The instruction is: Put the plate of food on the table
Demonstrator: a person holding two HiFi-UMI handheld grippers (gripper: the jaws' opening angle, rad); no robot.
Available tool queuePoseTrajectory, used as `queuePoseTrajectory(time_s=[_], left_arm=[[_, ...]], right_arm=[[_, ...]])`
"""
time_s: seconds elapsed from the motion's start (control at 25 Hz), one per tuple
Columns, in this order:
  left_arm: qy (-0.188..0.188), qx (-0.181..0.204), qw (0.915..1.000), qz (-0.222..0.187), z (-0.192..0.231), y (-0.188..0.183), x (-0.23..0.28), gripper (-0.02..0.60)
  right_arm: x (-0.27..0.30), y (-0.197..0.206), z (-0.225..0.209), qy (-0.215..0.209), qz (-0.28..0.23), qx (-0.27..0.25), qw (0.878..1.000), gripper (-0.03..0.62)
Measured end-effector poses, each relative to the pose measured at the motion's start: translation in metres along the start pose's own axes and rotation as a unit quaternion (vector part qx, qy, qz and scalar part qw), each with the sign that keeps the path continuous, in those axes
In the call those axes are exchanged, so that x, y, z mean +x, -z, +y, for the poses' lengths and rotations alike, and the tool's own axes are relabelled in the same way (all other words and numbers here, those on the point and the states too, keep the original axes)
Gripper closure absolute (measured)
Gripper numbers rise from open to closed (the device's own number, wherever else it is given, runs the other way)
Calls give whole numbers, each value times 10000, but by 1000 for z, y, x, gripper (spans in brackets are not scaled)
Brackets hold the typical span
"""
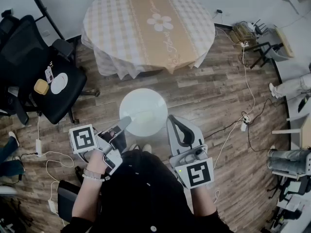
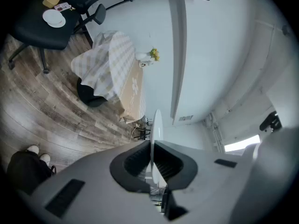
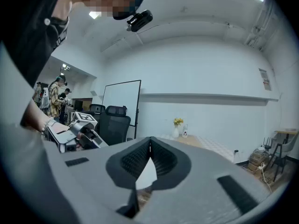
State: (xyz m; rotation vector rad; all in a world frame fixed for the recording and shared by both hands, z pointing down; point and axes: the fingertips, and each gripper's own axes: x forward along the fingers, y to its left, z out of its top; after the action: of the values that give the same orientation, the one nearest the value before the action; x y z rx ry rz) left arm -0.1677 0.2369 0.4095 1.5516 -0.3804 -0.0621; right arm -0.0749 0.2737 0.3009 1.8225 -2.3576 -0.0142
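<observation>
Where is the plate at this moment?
In the head view, the plate hangs over the floor at centre, clamped at its rim by the left gripper, short of the round table.

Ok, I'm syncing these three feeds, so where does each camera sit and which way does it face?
Head view: on the person's head, looking steeply down at the plate, floor and table; forearms, left tool and right tool show.
Left gripper view: rides the left tool, rolled sideways, facing the table; its jaws clamp the plate's rim.
Right gripper view: rides the right tool, roughly level, facing the far wall; its shut jaws and the person's arm show.
Shared: all three see the table.
</observation>
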Motion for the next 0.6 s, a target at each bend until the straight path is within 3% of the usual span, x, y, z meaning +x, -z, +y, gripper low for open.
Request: queuePoseTrajectory(time_s=[0.36,0.6], left_arm=[[60,2,10000,9,1,-2,-3,572],[70,-34,10000,-4,3,-2,-3,572]], right_arm=[[1,3,4,7,61,141,9999,595],[5,23,-4,28,491,868,9950,594]])
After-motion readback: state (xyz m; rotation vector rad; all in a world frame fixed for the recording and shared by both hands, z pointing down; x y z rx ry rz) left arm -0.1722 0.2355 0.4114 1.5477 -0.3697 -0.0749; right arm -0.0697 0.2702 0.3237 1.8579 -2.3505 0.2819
